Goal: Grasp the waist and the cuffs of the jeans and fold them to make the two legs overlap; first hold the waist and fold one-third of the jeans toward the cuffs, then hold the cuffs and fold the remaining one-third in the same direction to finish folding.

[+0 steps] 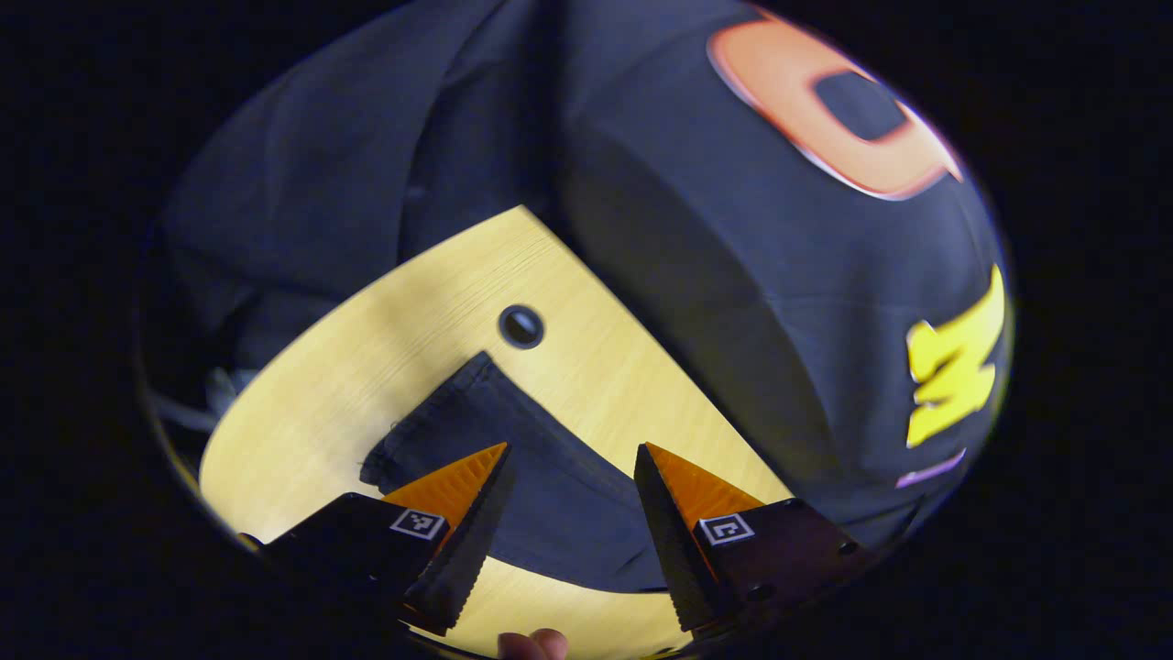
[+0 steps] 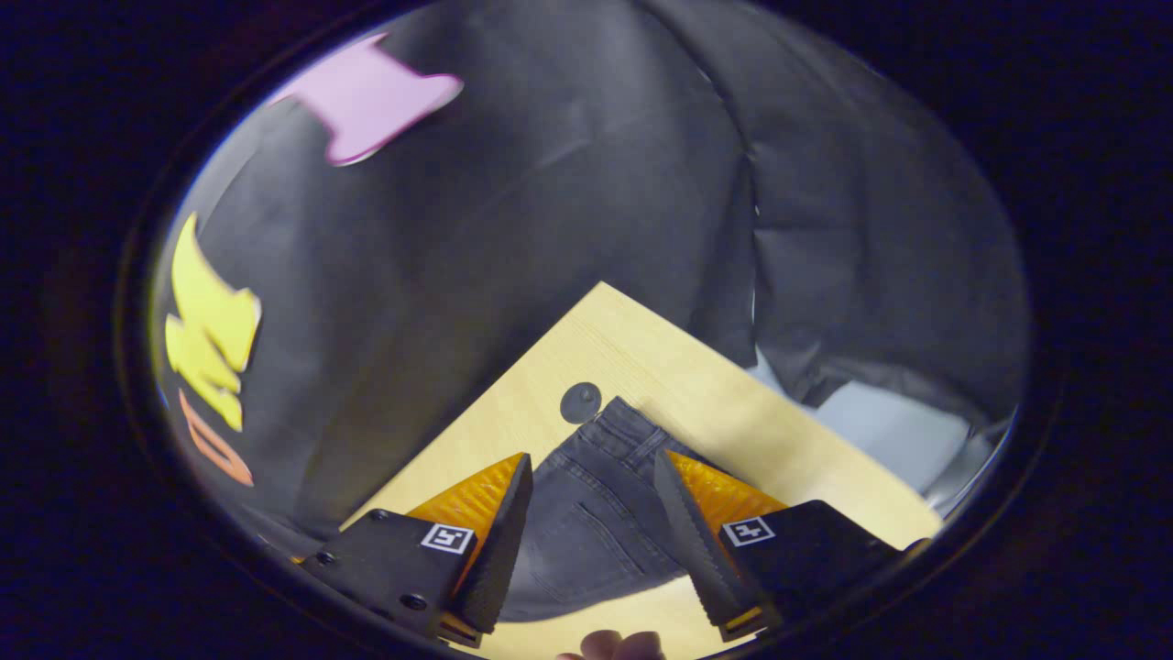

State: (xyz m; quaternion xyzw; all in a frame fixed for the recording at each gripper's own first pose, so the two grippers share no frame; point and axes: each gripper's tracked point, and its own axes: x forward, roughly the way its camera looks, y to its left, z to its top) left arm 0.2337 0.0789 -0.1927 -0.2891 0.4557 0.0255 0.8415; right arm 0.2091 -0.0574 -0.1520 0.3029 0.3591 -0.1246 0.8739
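Dark grey jeans lie flat on a light wooden table. In the left gripper view the cuff end of the jeans [image 1: 513, 458] spreads below my left gripper [image 1: 573, 454], which hovers open above the fabric with nothing between its fingers. In the right gripper view the waist end of the jeans [image 2: 596, 513], with waistband, belt loops and a back pocket, lies under my right gripper [image 2: 591, 463], also open and above the cloth. Whether either gripper touches the fabric I cannot tell.
The table [image 1: 385, 339] has a round dark cable hole [image 1: 520, 326] near the cuffs and another hole [image 2: 580, 401] by the waistband. The table edge [image 2: 770, 367] drops off close behind. A fingertip [image 1: 531, 644] shows at the bottom.
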